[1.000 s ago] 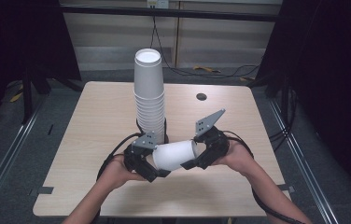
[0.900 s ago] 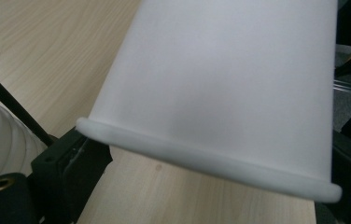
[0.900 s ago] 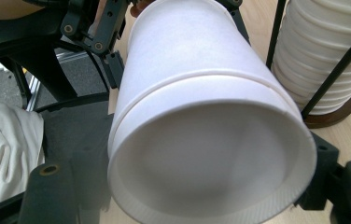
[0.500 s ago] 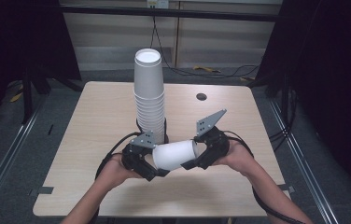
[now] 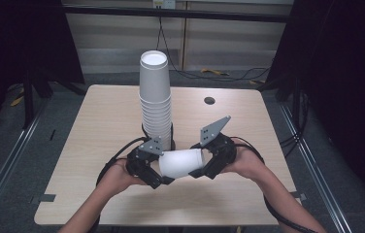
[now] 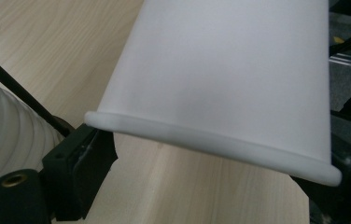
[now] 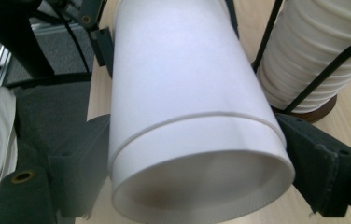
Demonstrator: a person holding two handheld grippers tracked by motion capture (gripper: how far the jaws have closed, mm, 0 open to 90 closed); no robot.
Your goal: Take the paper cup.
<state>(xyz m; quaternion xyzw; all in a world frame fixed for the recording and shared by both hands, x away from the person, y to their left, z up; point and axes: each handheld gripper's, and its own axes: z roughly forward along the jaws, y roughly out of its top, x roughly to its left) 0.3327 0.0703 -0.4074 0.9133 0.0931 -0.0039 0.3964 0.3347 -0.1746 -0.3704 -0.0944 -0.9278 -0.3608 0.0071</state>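
Both the left gripper [image 5: 157, 175] and right gripper [image 5: 201, 167] clench opposite ends of a white paper cup [image 5: 181, 162] (probably two nested), seemingly to pull it apart.

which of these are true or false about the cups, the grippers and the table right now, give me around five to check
1. A white paper cup lies sideways between the left gripper and the right gripper. True.
2. The tall cup stack has tipped over onto the table. False: it stands upright in its wire holder.
3. In the right gripper view, the held item looks like two nested cups, one rim above another. True.
4. The stack stands nearer the person than the grippers. False: it stands beyond them, toward the far edge.
5. A small dark round spot marks the table near its far edge. True.
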